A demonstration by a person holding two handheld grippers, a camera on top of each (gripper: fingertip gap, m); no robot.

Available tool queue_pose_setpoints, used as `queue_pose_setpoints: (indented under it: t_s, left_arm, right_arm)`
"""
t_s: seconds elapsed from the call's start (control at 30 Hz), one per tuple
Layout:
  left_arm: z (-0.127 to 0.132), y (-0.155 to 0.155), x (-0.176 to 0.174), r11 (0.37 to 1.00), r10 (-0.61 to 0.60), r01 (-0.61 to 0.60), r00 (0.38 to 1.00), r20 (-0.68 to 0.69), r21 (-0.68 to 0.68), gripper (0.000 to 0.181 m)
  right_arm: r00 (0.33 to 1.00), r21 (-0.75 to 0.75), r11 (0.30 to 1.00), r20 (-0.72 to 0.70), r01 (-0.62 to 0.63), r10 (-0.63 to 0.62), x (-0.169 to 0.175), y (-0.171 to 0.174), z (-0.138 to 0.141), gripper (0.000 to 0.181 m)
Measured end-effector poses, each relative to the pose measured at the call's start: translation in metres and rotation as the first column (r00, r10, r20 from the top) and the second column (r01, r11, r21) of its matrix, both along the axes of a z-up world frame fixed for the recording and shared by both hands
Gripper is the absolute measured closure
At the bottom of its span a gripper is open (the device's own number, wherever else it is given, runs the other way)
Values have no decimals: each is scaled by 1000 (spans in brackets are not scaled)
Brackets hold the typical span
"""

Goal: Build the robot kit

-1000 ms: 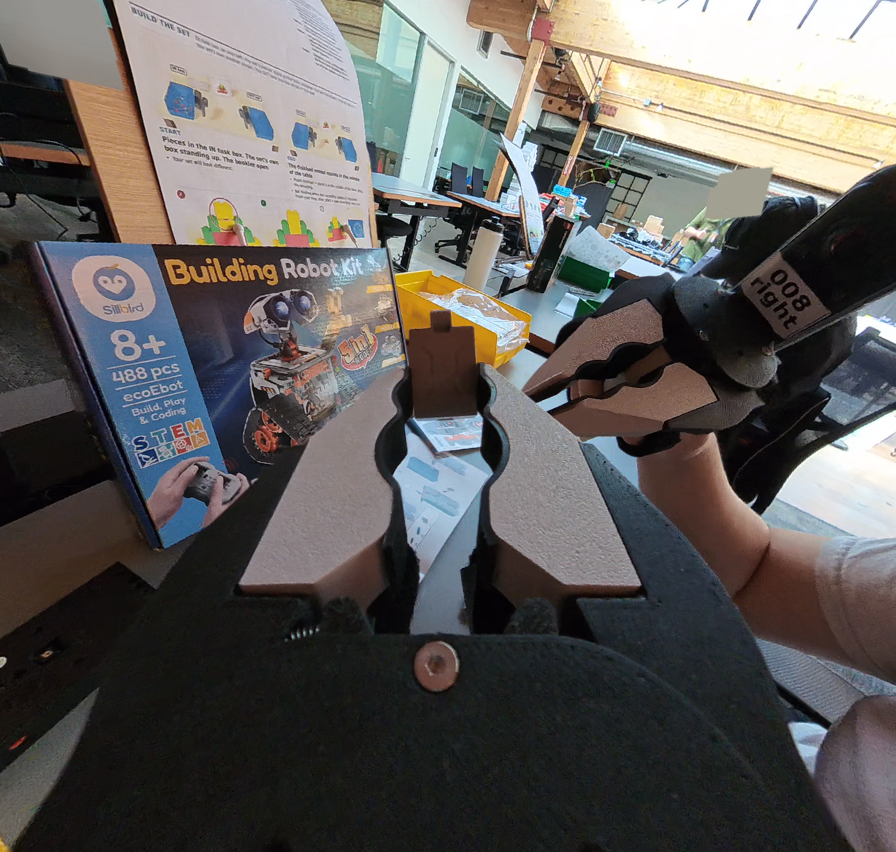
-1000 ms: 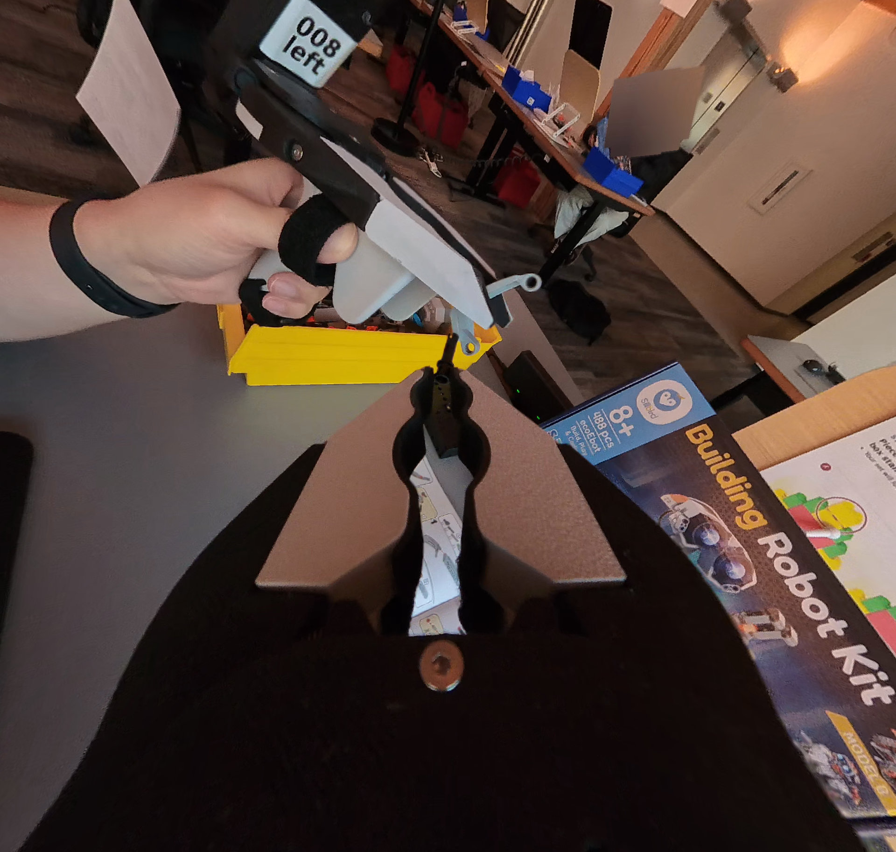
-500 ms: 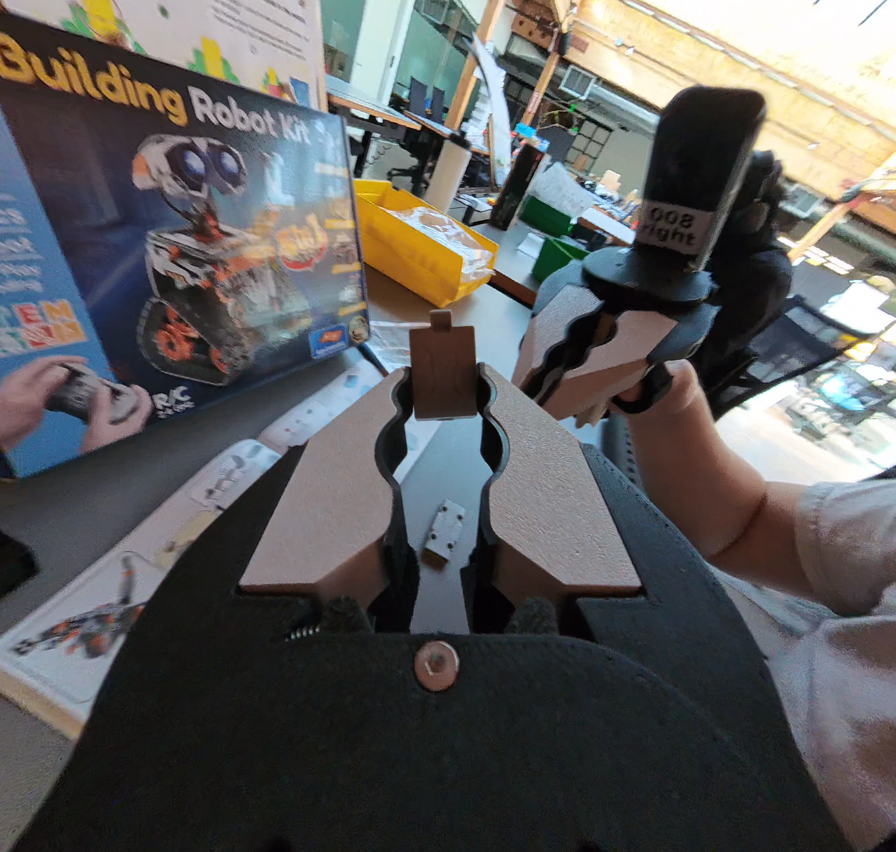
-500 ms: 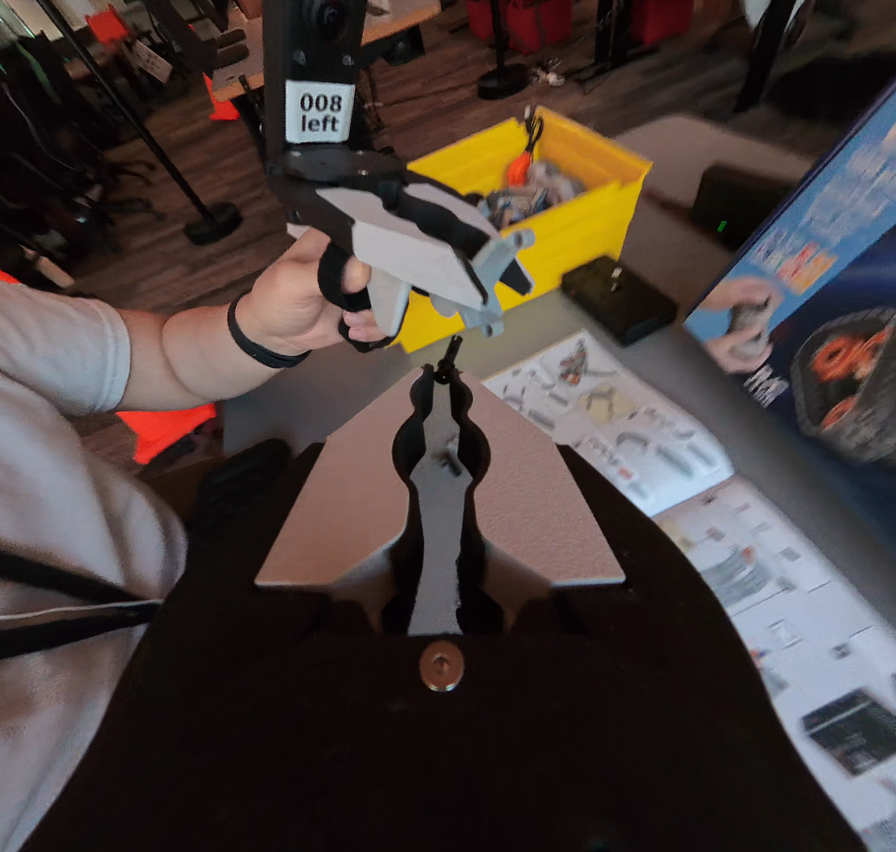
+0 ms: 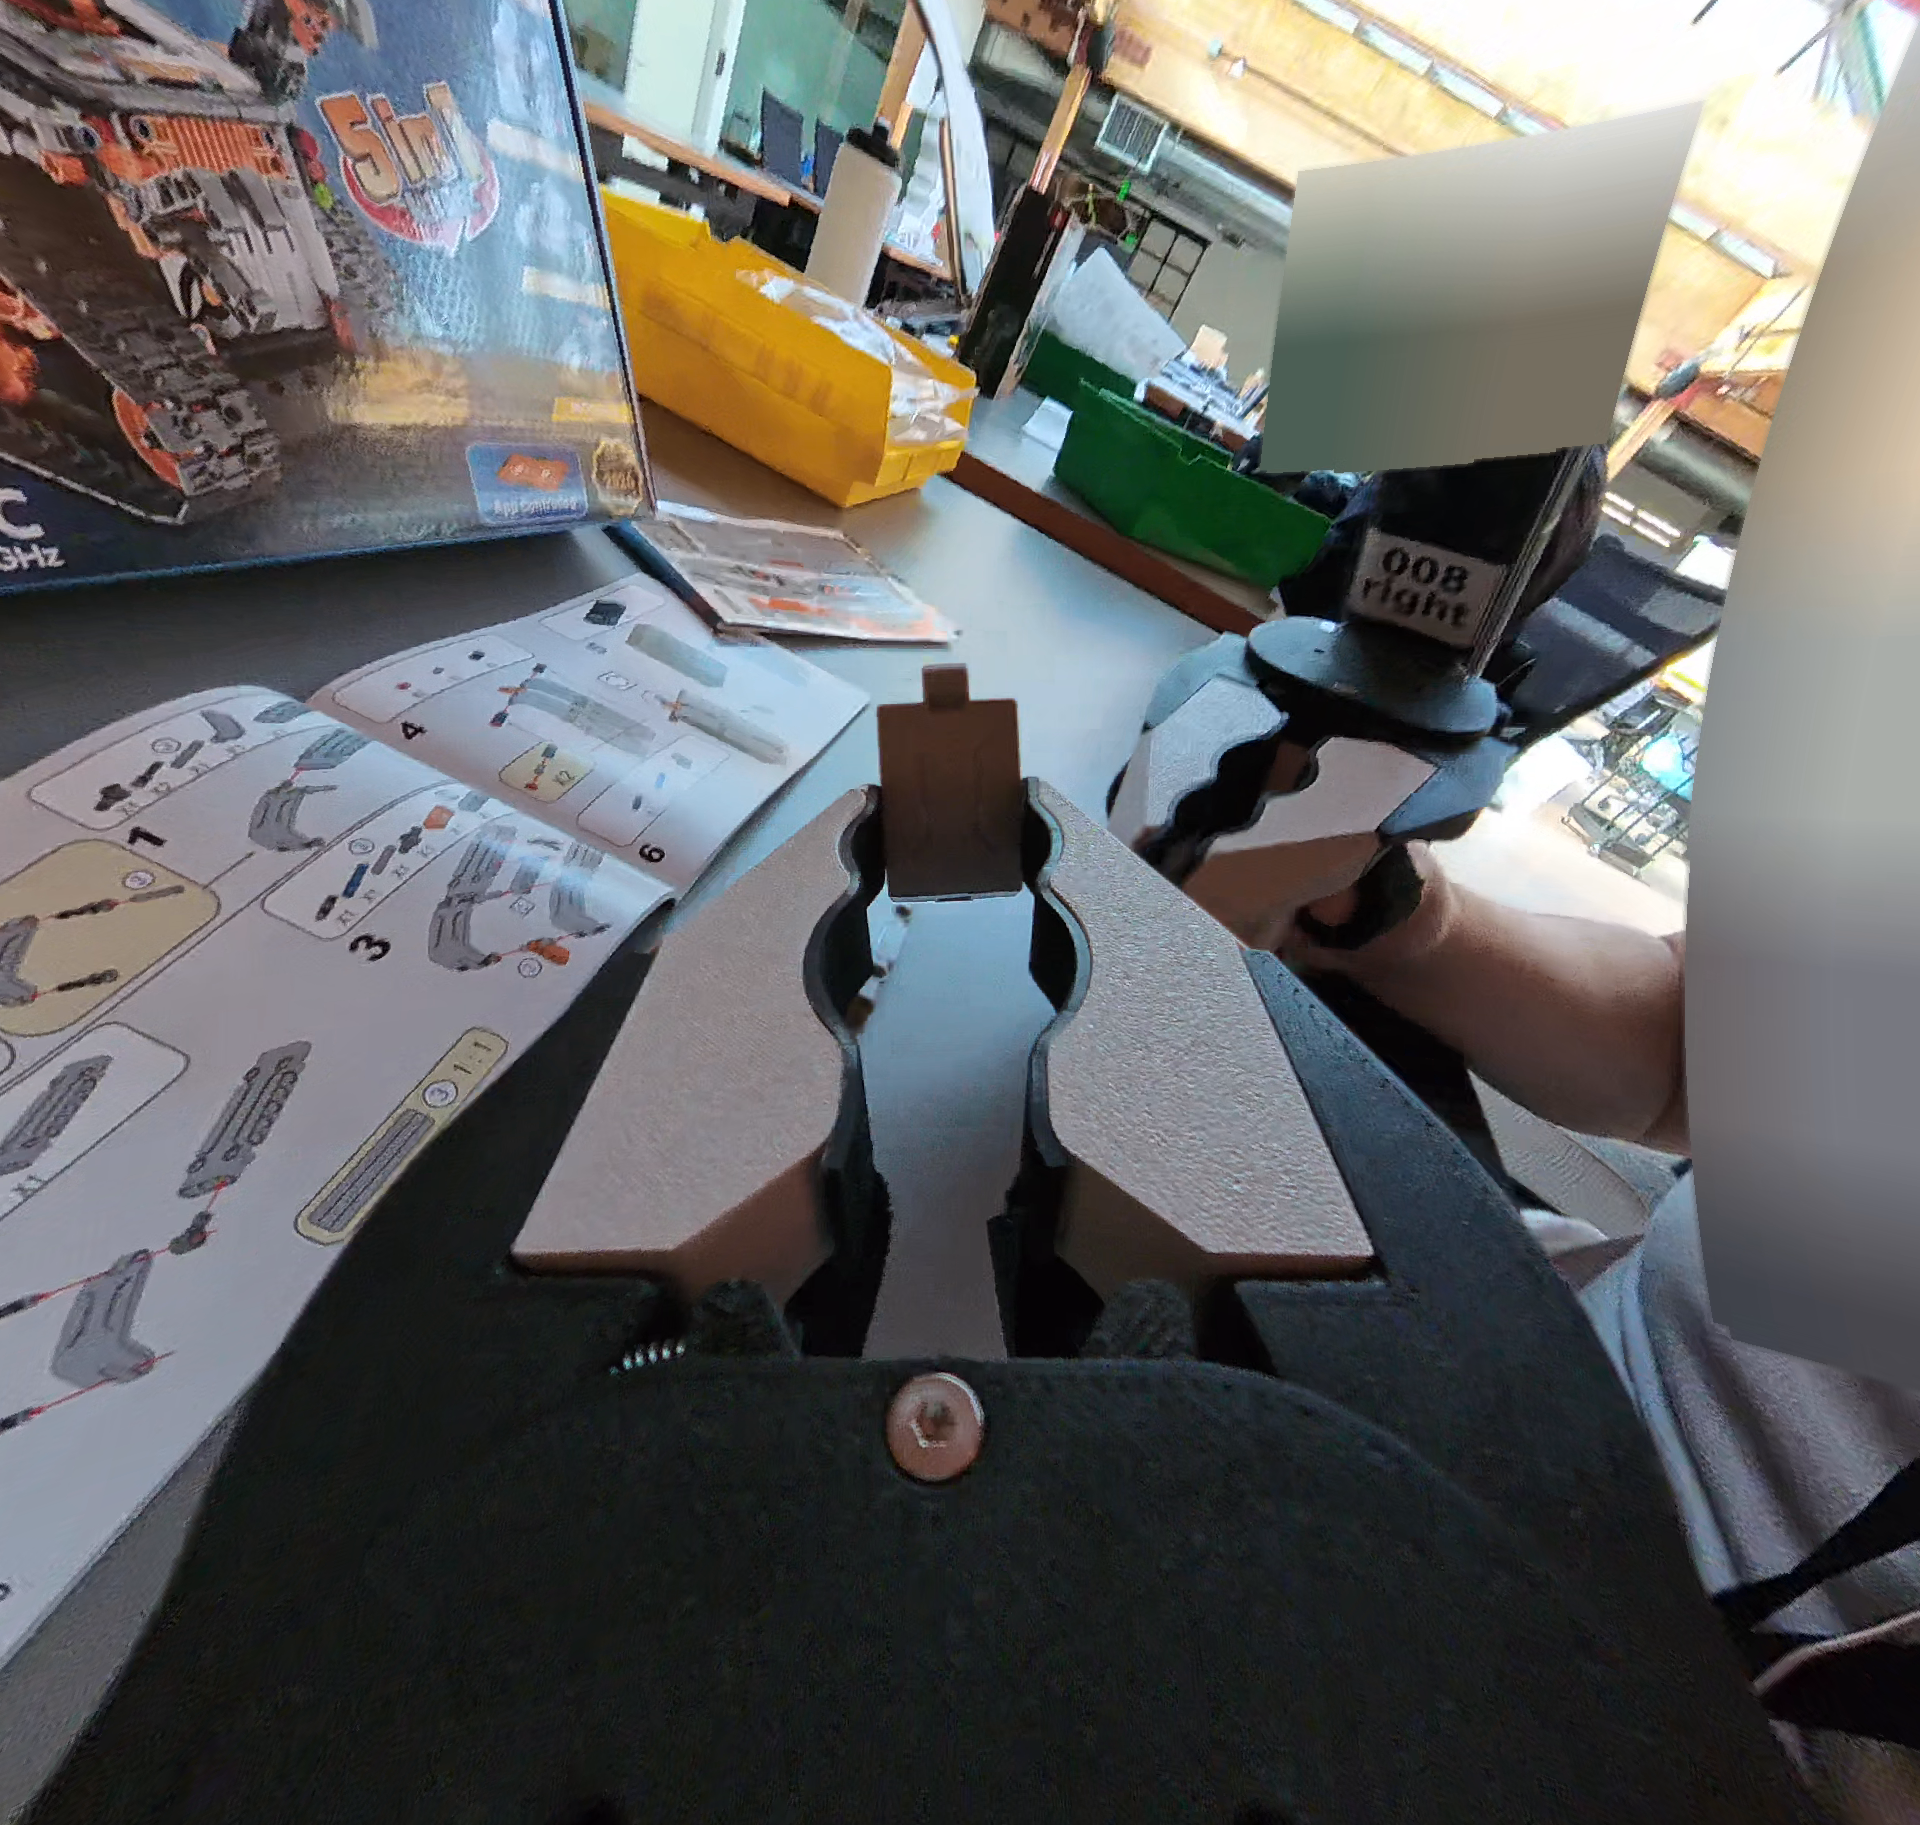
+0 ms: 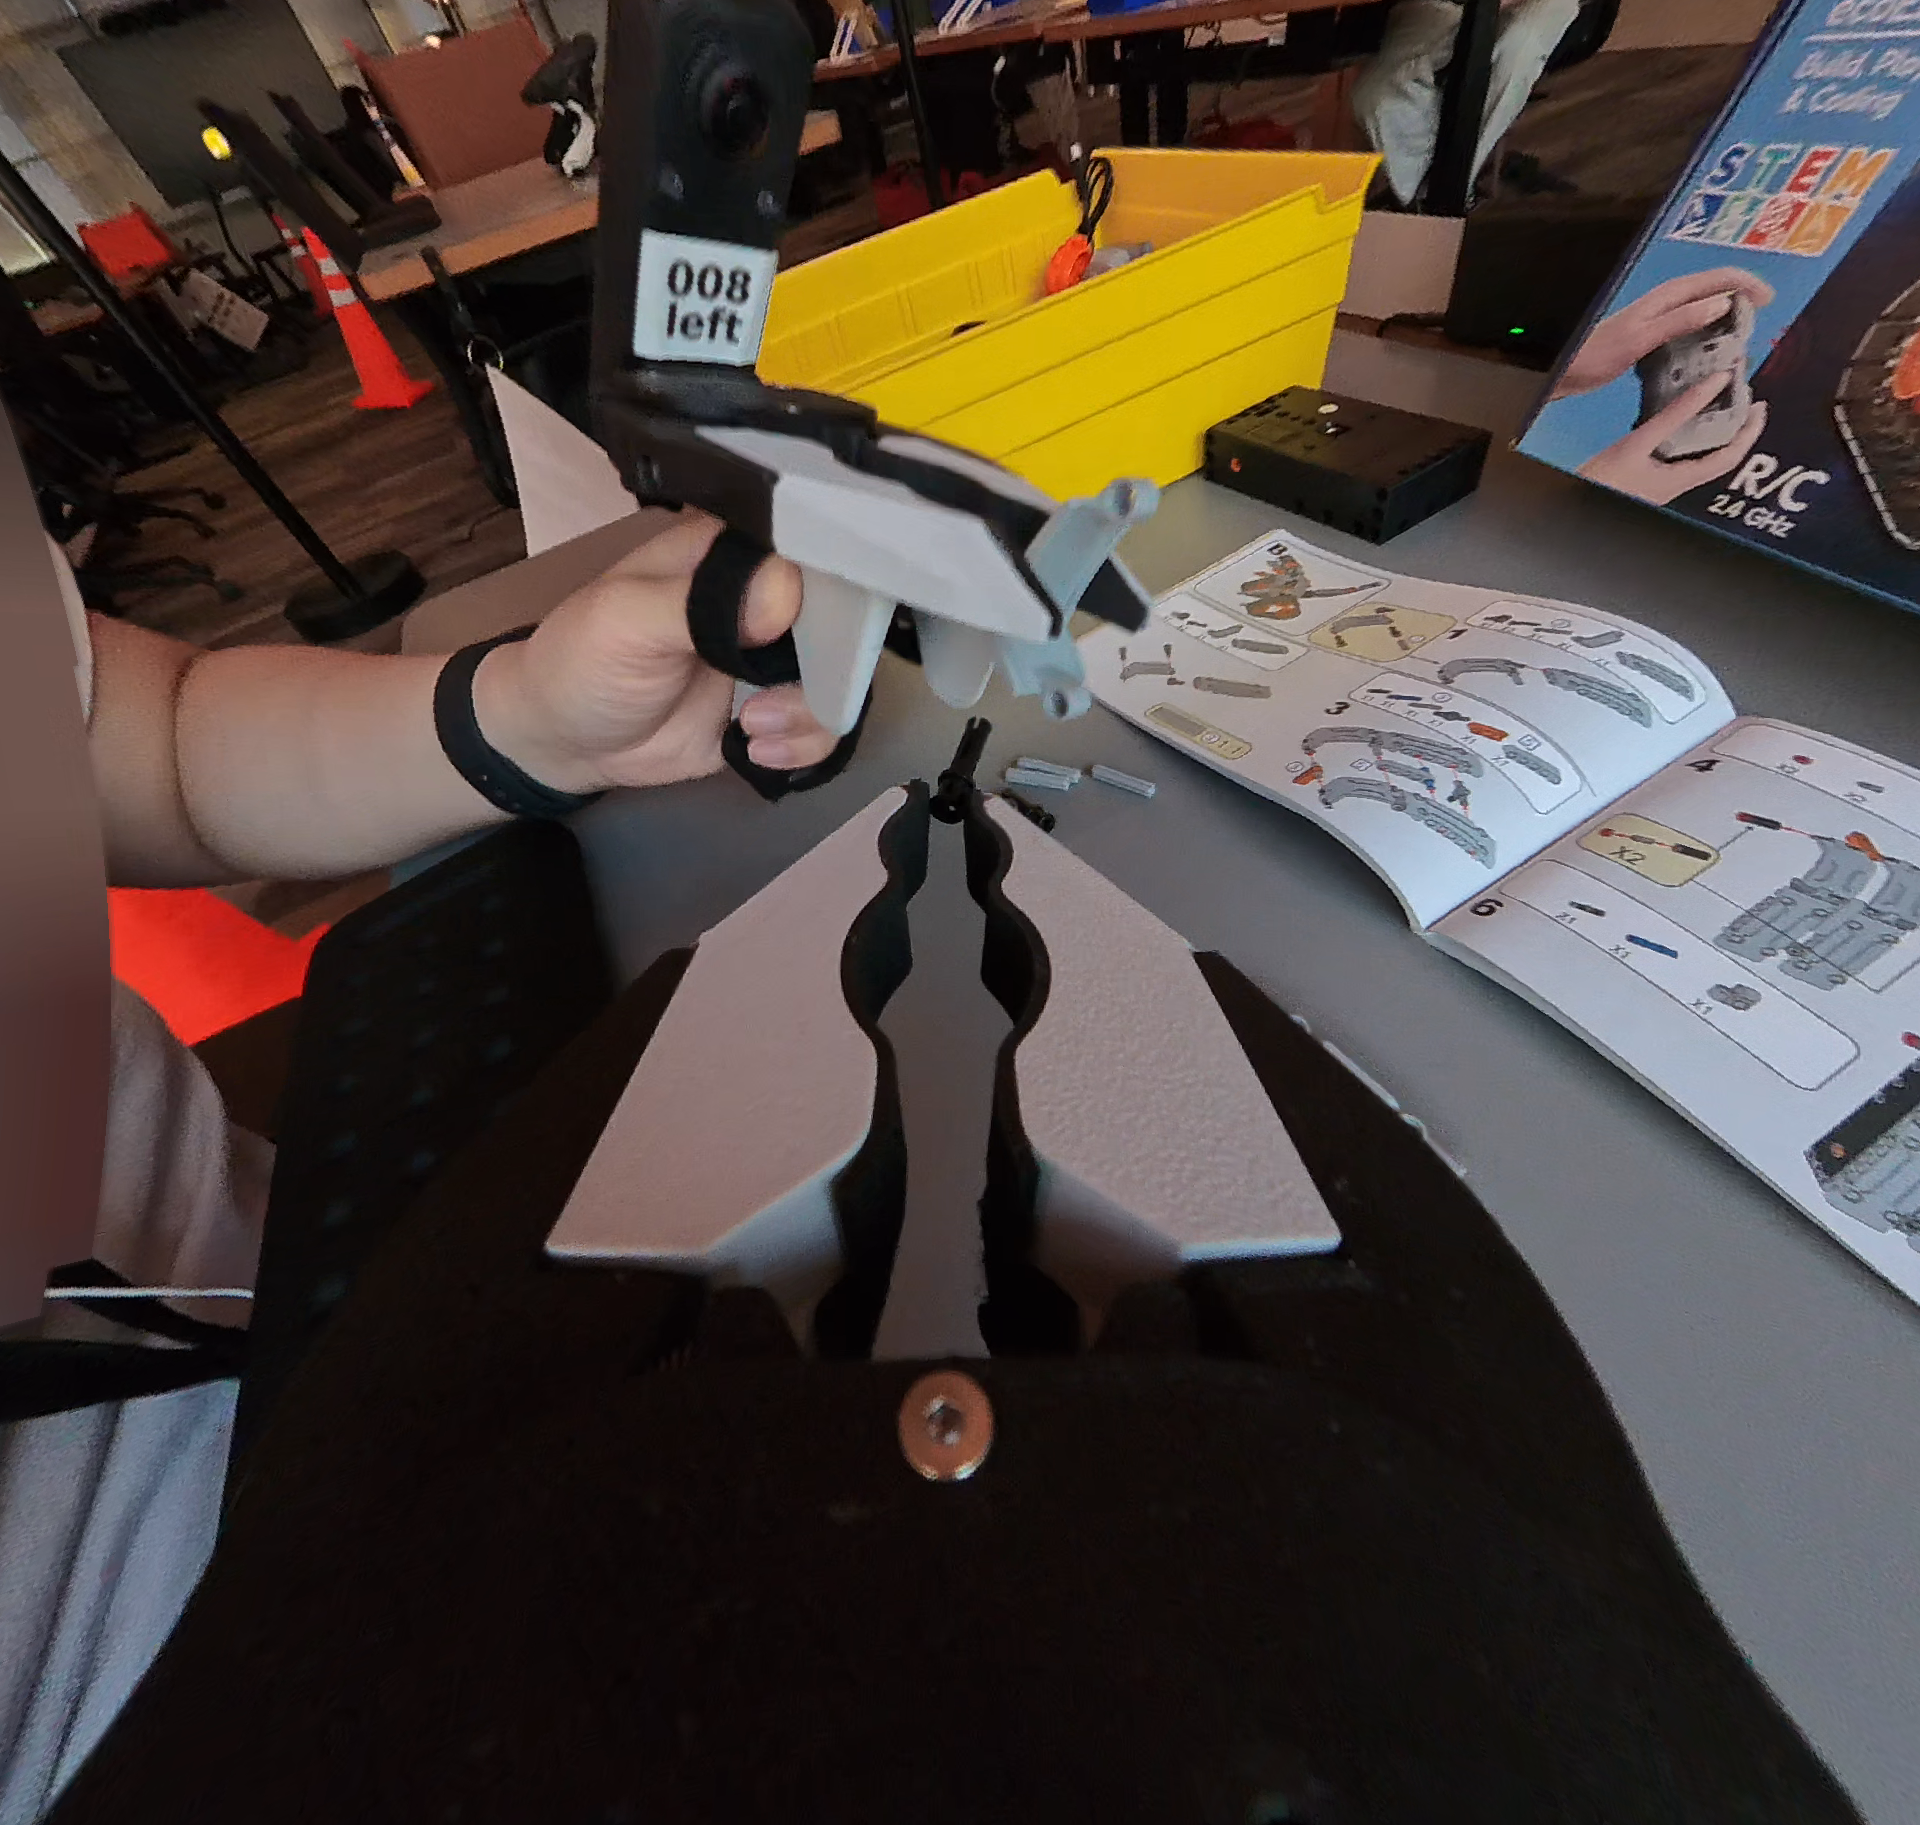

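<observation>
Left wrist view: left gripper [image 5: 951, 845] pinches grey piece [image 5: 948, 799] above table [image 5: 1029, 591].

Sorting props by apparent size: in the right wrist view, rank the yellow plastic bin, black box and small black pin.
1. Yellow plastic bin
2. Flat black box
3. Small black pin in the right gripper's jaws, though nearest the camera.

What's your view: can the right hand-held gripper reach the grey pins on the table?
Probably yes: grey pins lie uncovered just ahead, but the right hand-held gripper is shut on a black pin.
</observation>
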State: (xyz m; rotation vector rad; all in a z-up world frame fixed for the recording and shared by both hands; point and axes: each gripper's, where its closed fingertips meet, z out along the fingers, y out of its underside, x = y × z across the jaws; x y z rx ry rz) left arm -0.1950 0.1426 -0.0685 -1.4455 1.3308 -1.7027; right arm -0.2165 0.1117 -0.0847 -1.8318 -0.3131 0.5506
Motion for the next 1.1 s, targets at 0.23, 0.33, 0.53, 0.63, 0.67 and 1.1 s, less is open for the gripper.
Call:
queue_pose_setpoints:
  t_s: [0.23, 0.33, 0.53, 0.63, 0.67, 1.1]
  left_arm:
    - [-19, 1, 6, 995, -10, 2, 997, -72, -100, 157]
    - [-21, -4, 7, 994, -28, 19, 996, -83, -105, 157]
    - [-25, -4, 7, 997, -24, 17, 995, -94, -77, 158]
    - [-26, -5, 7, 997, -29, 22, 995, -100, -76, 157]
    - [-26, -5, 7, 997, -31, 23, 994, -101, -76, 157]
    - [-30, -7, 8, 1000, -24, 25, 992, -125, 7, 157]
  right_arm:
    - [990, -129, 991, -132, 40, -57, 16, 5, -13, 176]
    - [989, -147, 989, -140, 27, -47, 14, 6, -16, 176]
    - [981, -202, 979, -186, 13, -51, 14, 7, -23, 176]
    - [972, -218, 976, -230, -3, -49, 14, 7, -23, 176]
    - [967, -224, 975, -248, -7, -50, 15, 6, -23, 176]
    - [910, -292, 956, -405, -35, -90, 18, 8, -28, 176]
